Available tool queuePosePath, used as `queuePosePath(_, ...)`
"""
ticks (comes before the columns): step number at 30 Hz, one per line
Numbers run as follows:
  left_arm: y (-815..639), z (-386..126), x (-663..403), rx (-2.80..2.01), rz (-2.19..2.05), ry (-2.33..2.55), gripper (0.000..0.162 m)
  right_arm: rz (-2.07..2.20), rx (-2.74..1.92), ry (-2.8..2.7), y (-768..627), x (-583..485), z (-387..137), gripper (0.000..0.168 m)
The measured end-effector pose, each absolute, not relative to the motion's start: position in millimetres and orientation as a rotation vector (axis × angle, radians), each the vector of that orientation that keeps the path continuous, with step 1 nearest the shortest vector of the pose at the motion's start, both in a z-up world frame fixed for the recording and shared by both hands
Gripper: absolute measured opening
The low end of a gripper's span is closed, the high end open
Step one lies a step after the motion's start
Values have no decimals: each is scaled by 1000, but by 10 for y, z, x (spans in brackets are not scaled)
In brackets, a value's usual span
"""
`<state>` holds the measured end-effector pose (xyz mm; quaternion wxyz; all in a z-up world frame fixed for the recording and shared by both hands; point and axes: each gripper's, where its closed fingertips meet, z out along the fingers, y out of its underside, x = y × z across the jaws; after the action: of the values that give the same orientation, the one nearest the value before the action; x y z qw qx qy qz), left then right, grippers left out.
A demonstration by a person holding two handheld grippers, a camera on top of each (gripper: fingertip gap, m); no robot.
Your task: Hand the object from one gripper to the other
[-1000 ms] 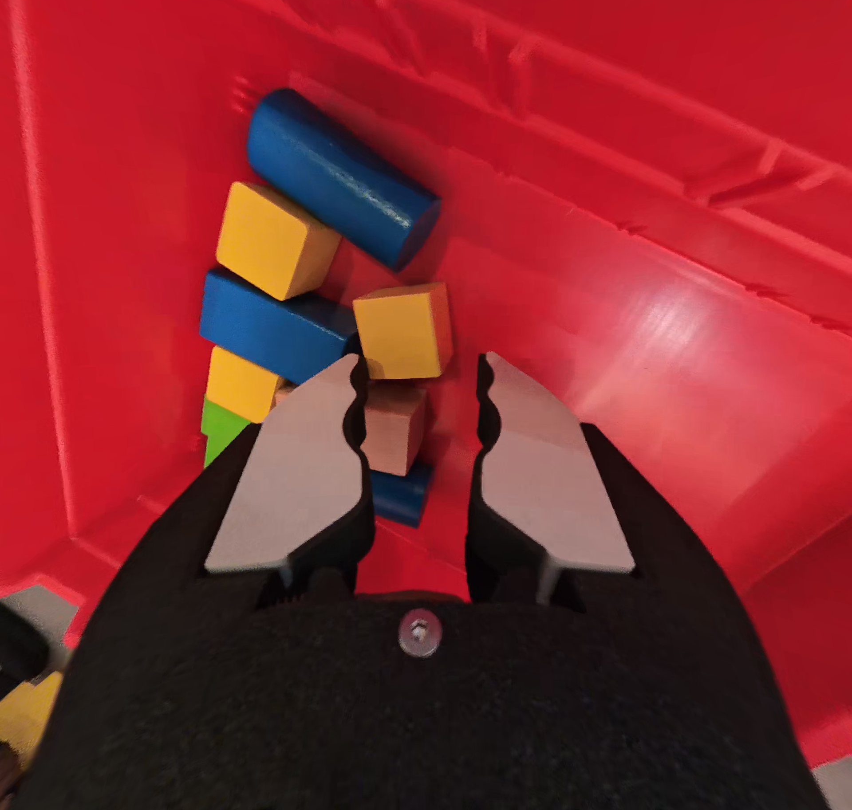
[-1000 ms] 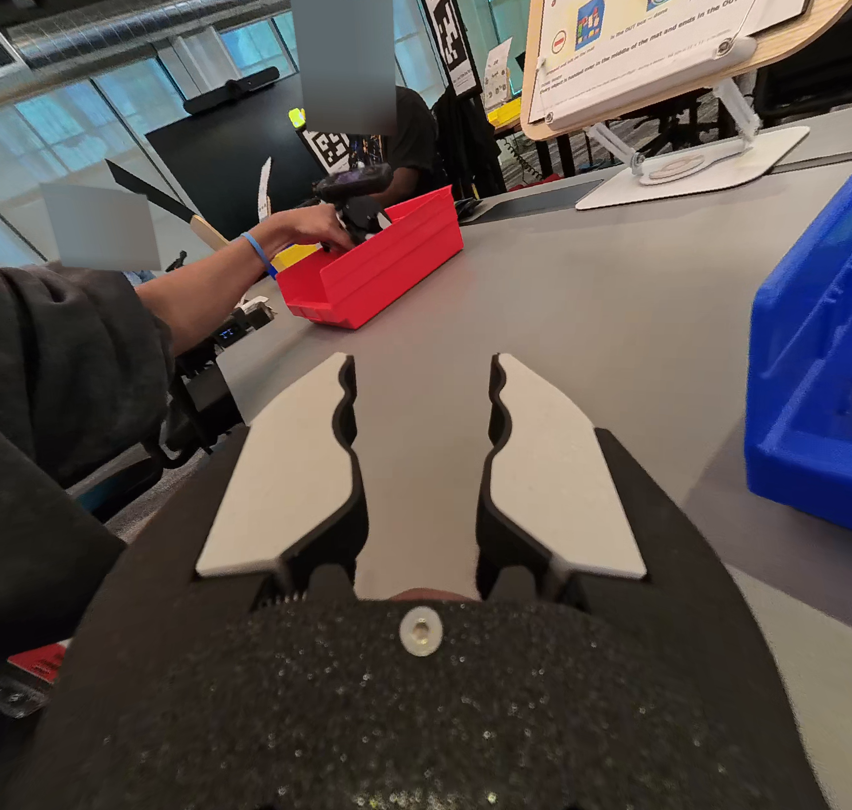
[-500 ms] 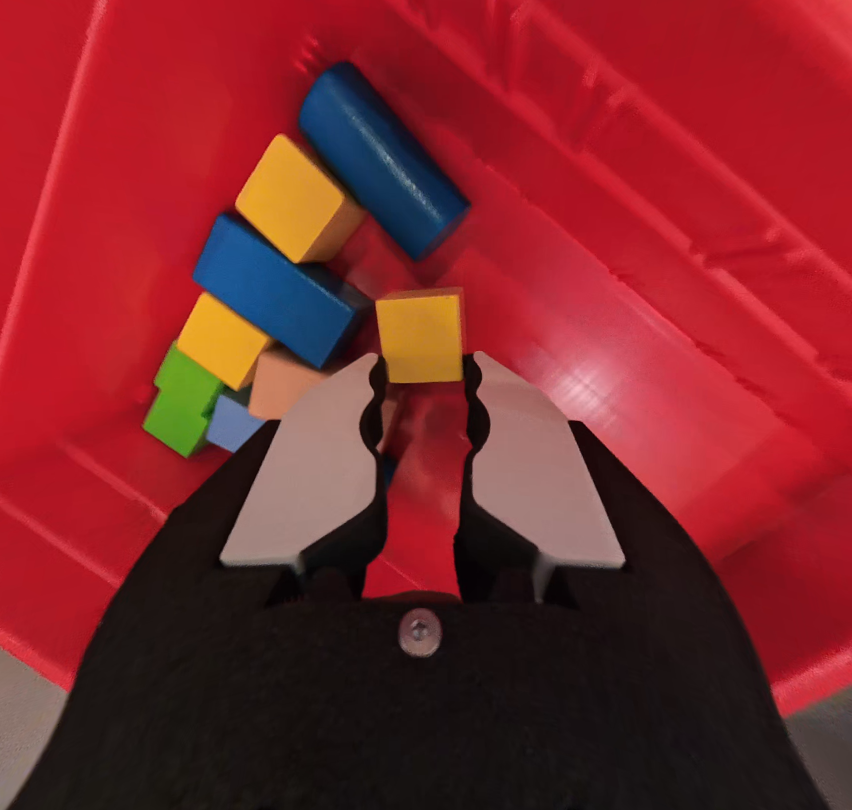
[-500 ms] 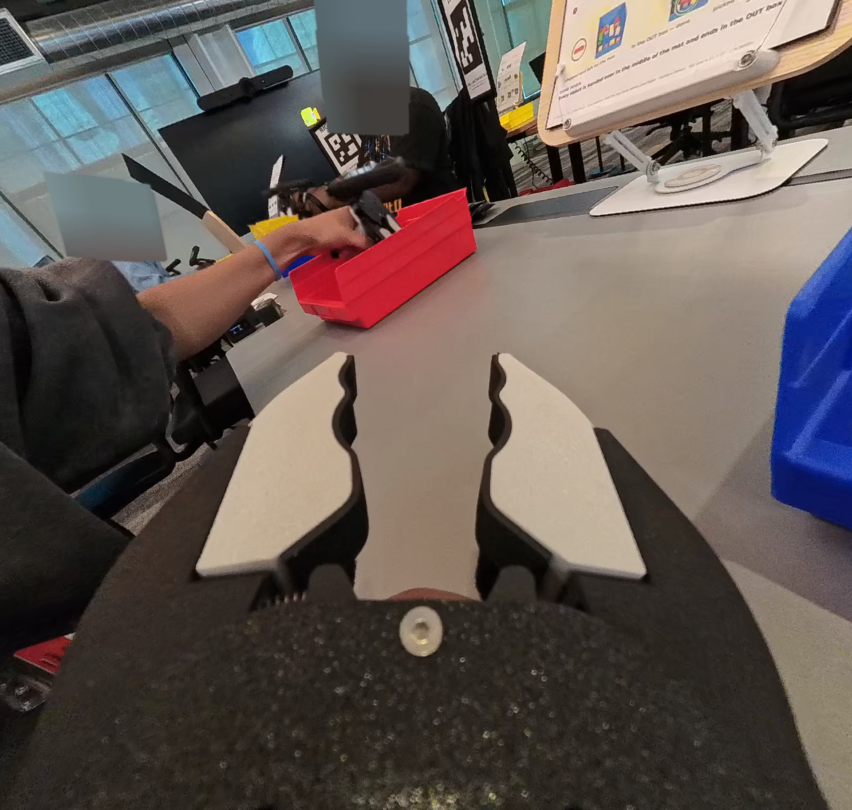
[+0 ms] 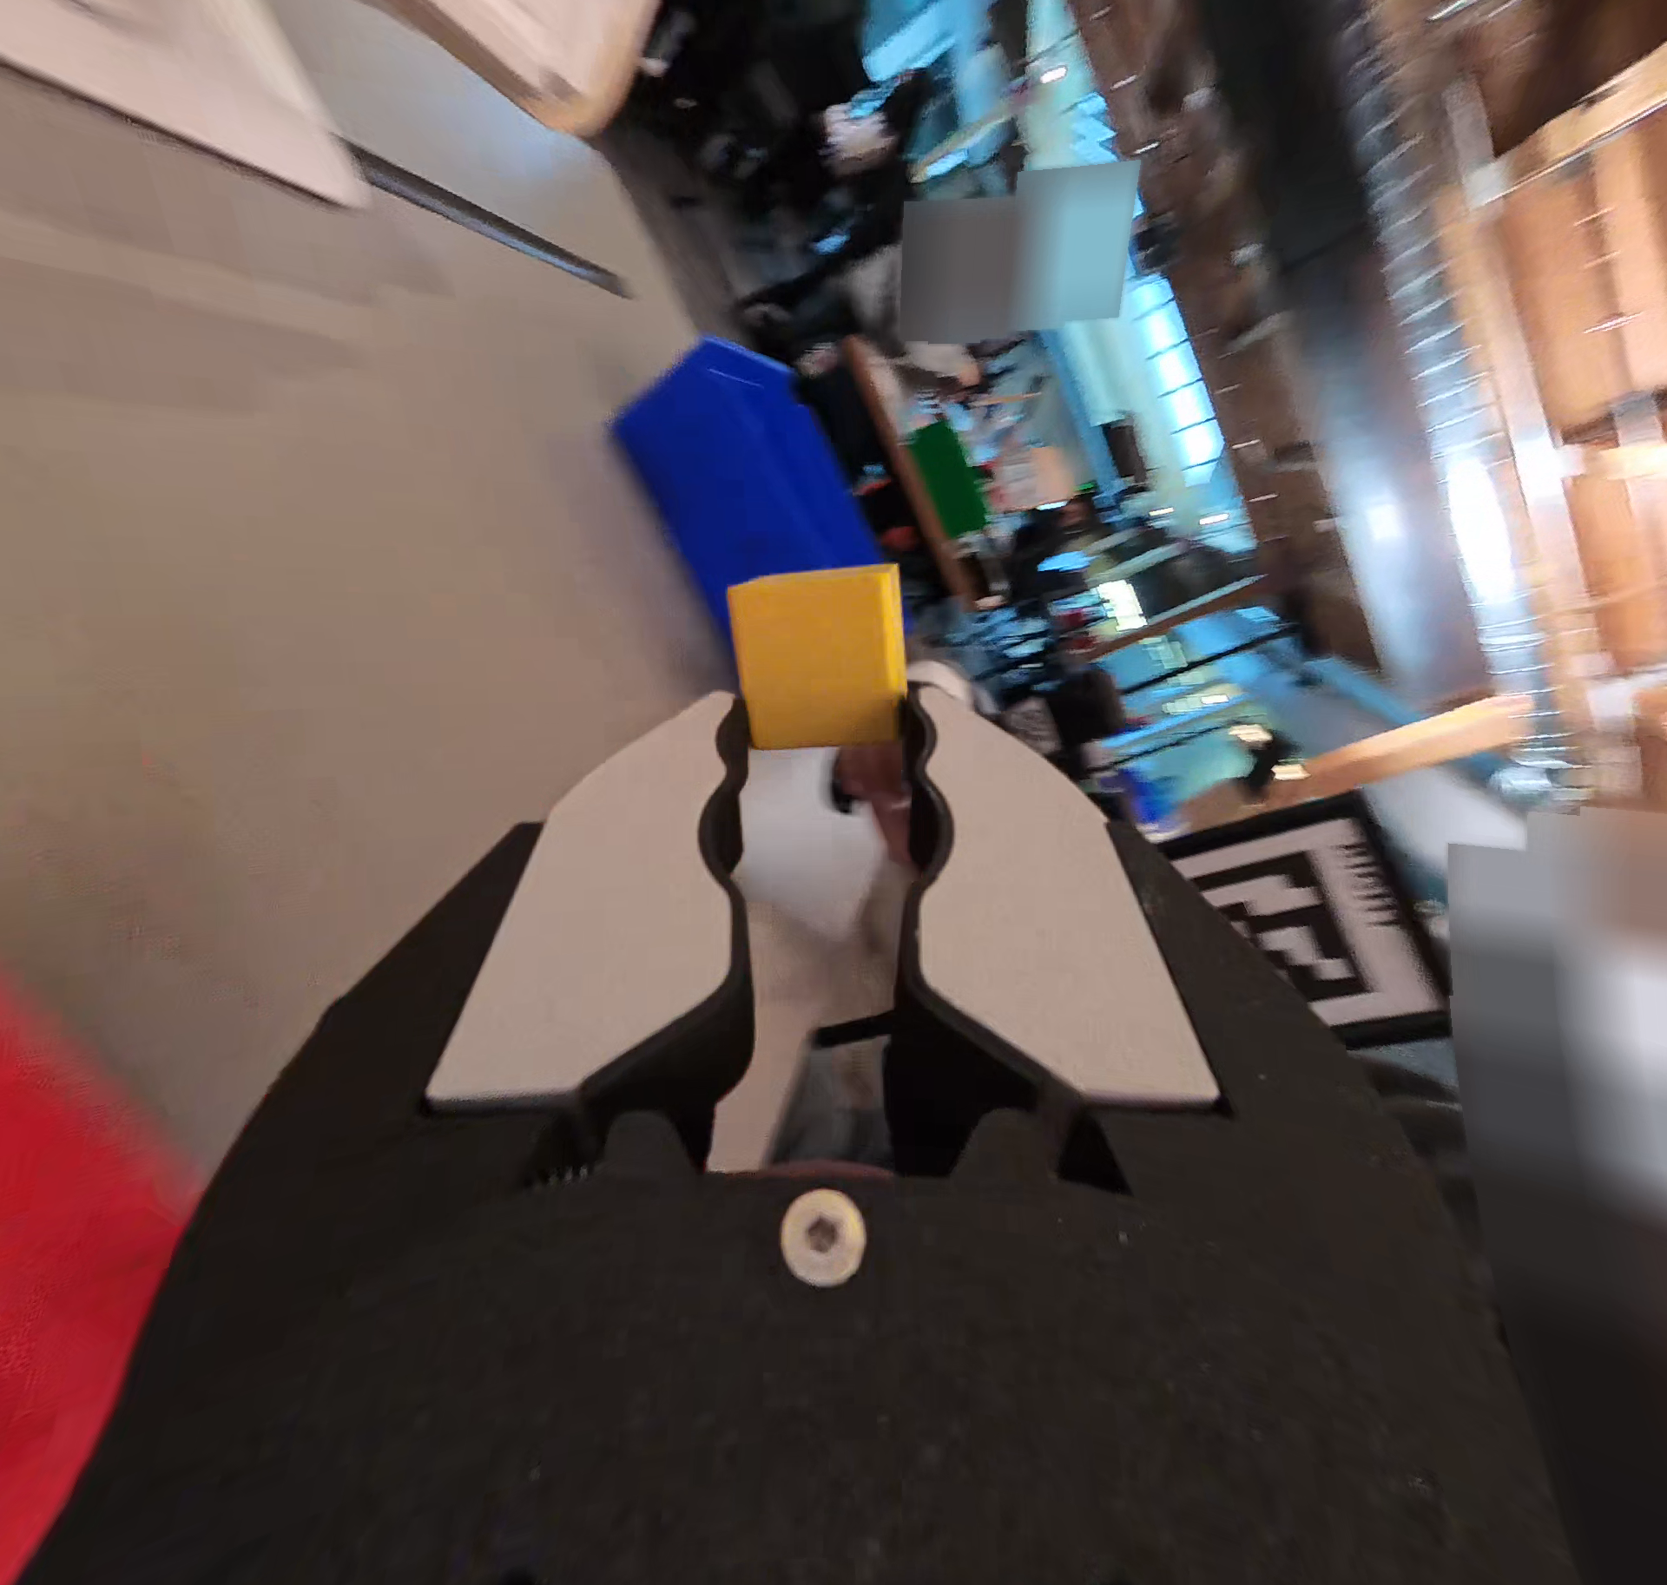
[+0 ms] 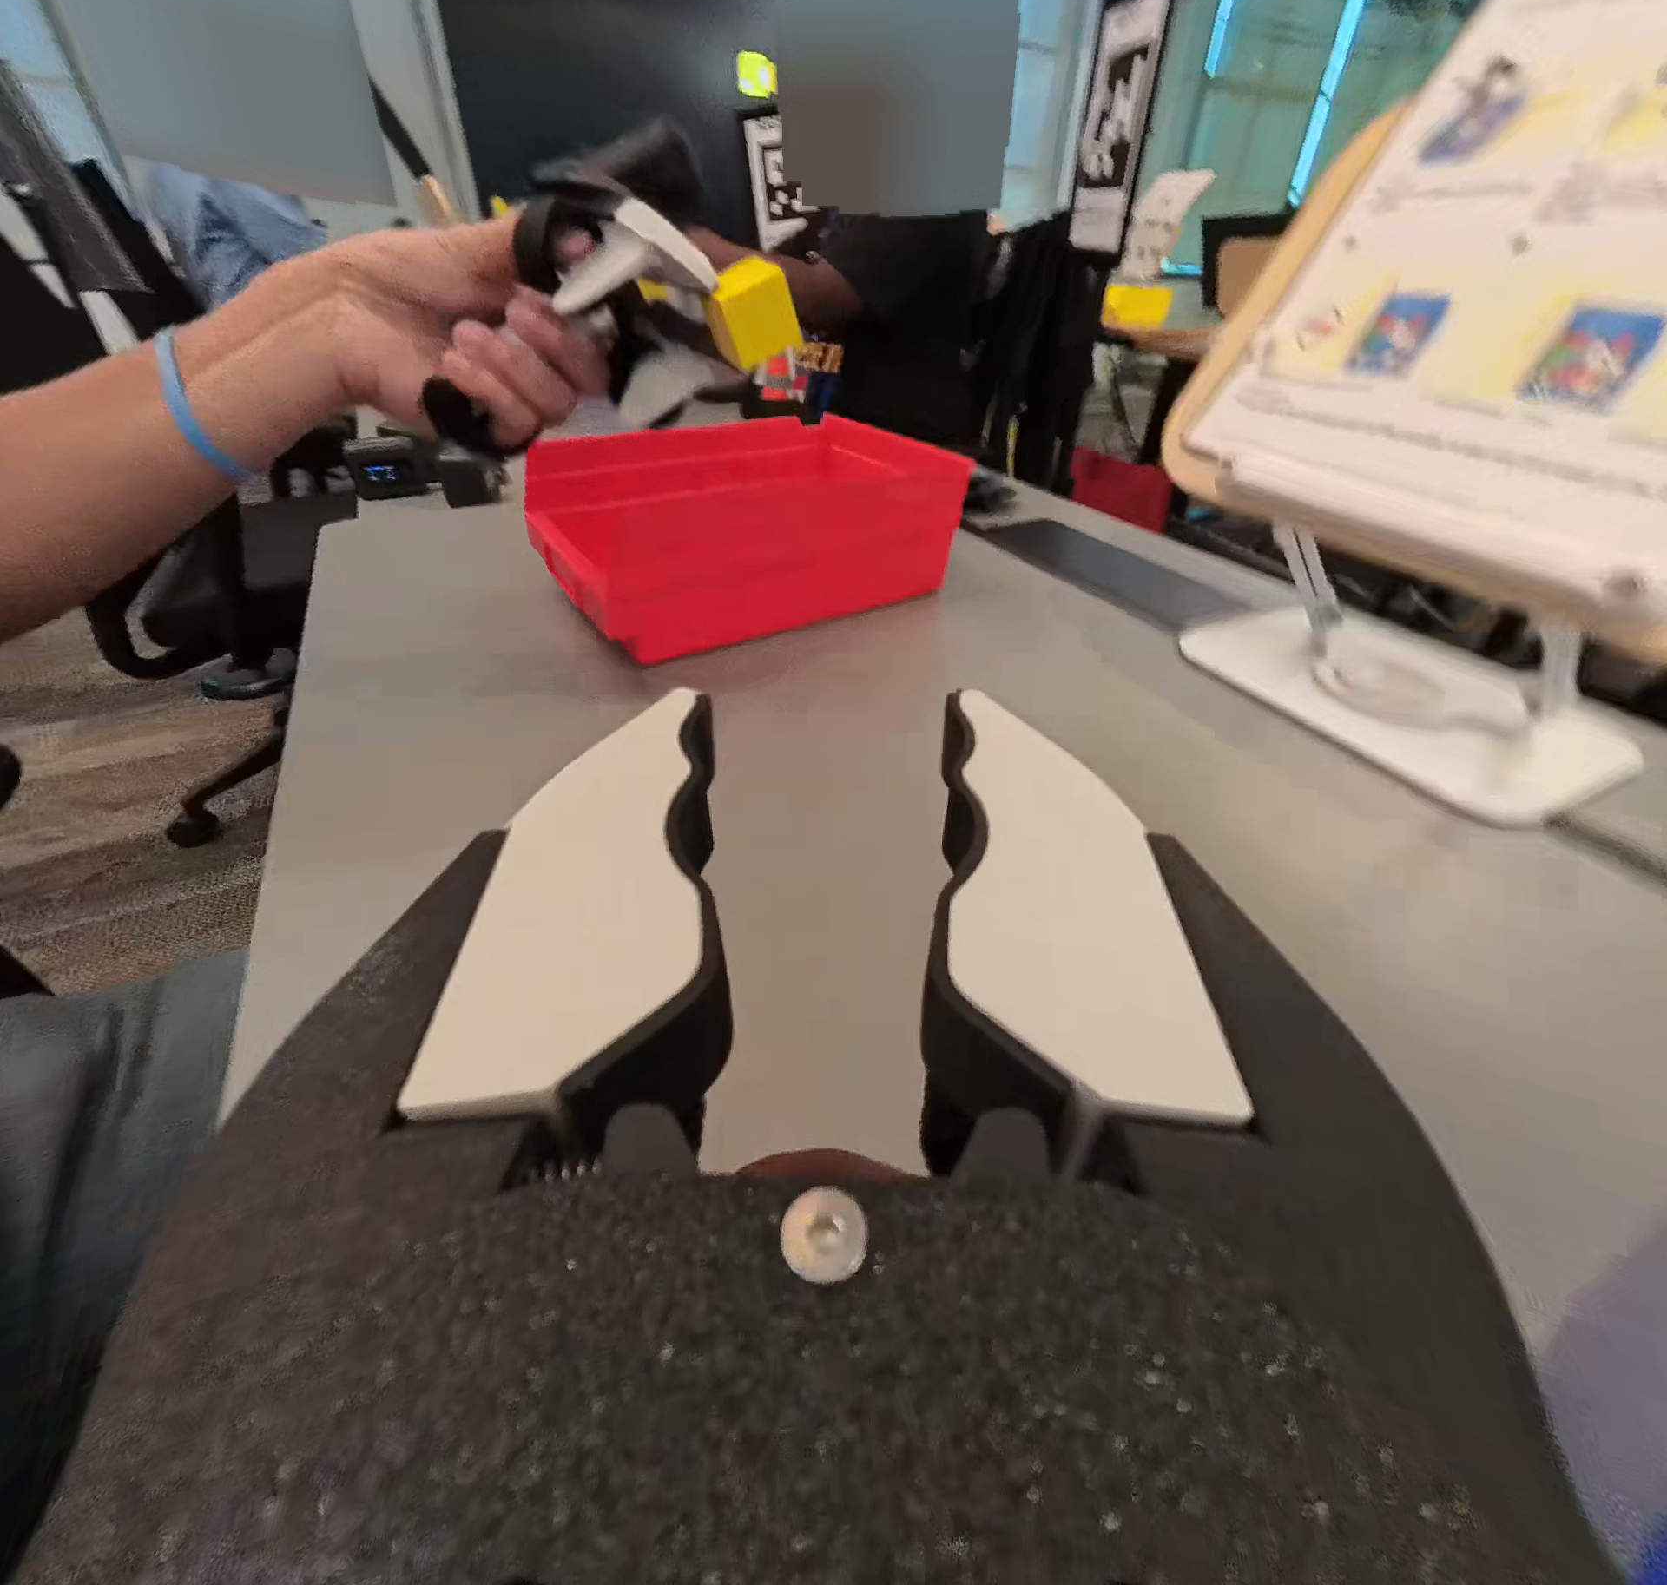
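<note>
My left gripper [image 5: 823,721] is shut on a yellow wooden cube [image 5: 816,658], pinched at the fingertips, both pads pressed on its sides. The right wrist view shows the same left gripper [image 6: 699,293] held in a hand, lifted above the red bin [image 6: 749,523] with the yellow cube [image 6: 751,313] at its tips. My right gripper [image 6: 823,730] is open and empty, low over the grey table [image 6: 812,820], pointing toward the red bin. A corner of the red bin [image 5: 63,1253] shows at the lower left of the left wrist view.
A blue bin [image 5: 740,468] stands on the table ahead of the left gripper. A white stand with an instruction board [image 6: 1443,387] is at the right. A person's forearm [image 6: 180,423] reaches in from the left. A seated person and chairs are behind the table.
My left gripper closed on the yellow cube in the red bin, lifted it out and swung to face the blue bin. My right gripper turned toward the red bin, jaws slightly narrower.
</note>
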<state>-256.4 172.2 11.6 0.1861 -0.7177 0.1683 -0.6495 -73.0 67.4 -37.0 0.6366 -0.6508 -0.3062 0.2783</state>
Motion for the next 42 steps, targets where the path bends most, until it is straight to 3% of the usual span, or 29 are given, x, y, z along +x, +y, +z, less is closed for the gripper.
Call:
queuePosePath(7, 1123, 84, -1548, -1944, -2272, 359, 32, 646, -1370, -933, 1147, -1331, 74, 50)
queuePosePath(13, 867, 90, -1279, -1953, -2319, 431, 32, 646, -1407, -991, 1151, -1390, 15, 49)
queuePosePath(16, 816, 75, -1218, -1968, -2329, 433, 32, 647, -1366, -1002, 1067, -1391, 74, 36)
queuePosePath(20, 788, 53, -1237, -1961, -2269, 481, 33, 607, -1423, -1010, 1047, -1368, 16, 36)
queuePosePath(21, 759, 75, -1270, -1944, -2271, 490, 37, 584, -1416, -1001, 1045, -1335, 40, 36)
queuePosePath(23, 659, 38, -1376, -1957, -2200, 528, 66, 560, -1425, -972, 1035, -1179, 127, 36)
queuePosePath(24, 571, -38, -1451, -1977, -2128, 572, 70, 528, -1438, -940, 1050, -1022, 211, 36)
queuePosePath(28, 17, -402, -1792, -1948, -1951, 734, 54, 260, -1646, -747, 1268, 166, 461, 36)
queuePosePath(33, -374, -952, -2073, -1935, -1642, 850, 50, 6, -2345, -632, 1517, 1683, -597, 36)
queuePosePath(37, -309, -1028, -2122, -1935, -1518, 885, 48, 145, -2593, -735, 1505, 1725, -1363, 36)
queuePosePath(42, -248, -1088, -2198, -1957, -1475, 861, 47, 53, -2730, -916, 1499, 1673, -1779, 36)
